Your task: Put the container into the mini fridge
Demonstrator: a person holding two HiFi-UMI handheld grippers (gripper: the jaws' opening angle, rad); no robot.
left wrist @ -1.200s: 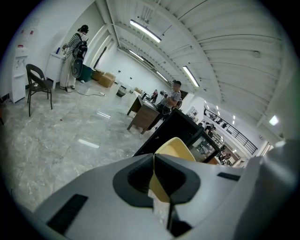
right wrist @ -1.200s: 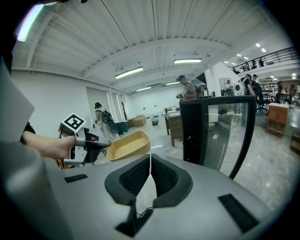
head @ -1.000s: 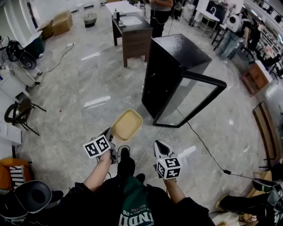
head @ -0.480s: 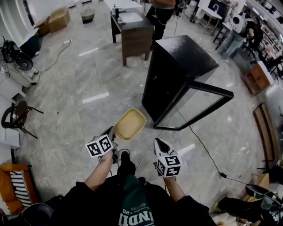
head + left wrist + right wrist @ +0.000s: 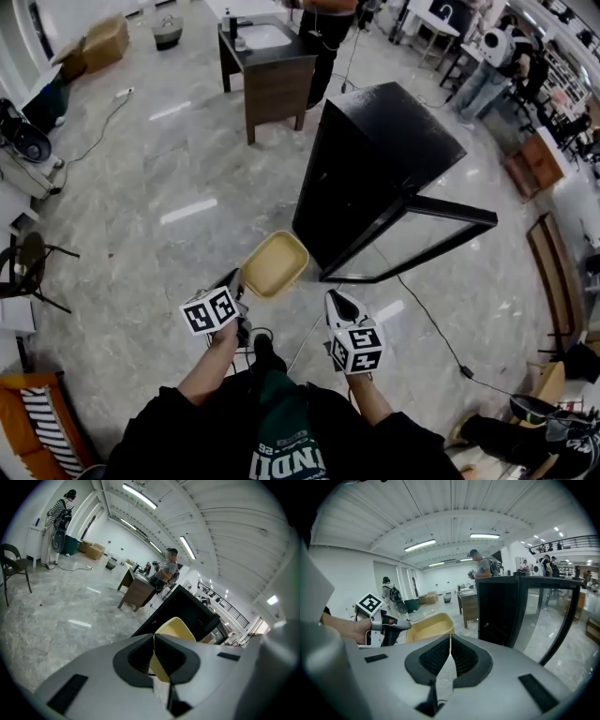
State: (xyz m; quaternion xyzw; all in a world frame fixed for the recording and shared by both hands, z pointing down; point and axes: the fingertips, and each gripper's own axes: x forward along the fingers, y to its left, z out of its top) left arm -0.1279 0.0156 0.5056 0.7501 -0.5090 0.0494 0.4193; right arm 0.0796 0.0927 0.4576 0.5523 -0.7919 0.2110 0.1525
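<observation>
The left gripper [image 5: 233,281] is clamped on the yellow container's [image 5: 273,263] rim, while the right gripper [image 5: 336,302] is closed on nothing.

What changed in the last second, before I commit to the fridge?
The person stepped toward the mini fridge, which now looms nearer in the head view. Nothing was grasped or released. Same as before: left gripper shut on the rim of the yellow container, right gripper shut and empty, fridge door open.
</observation>
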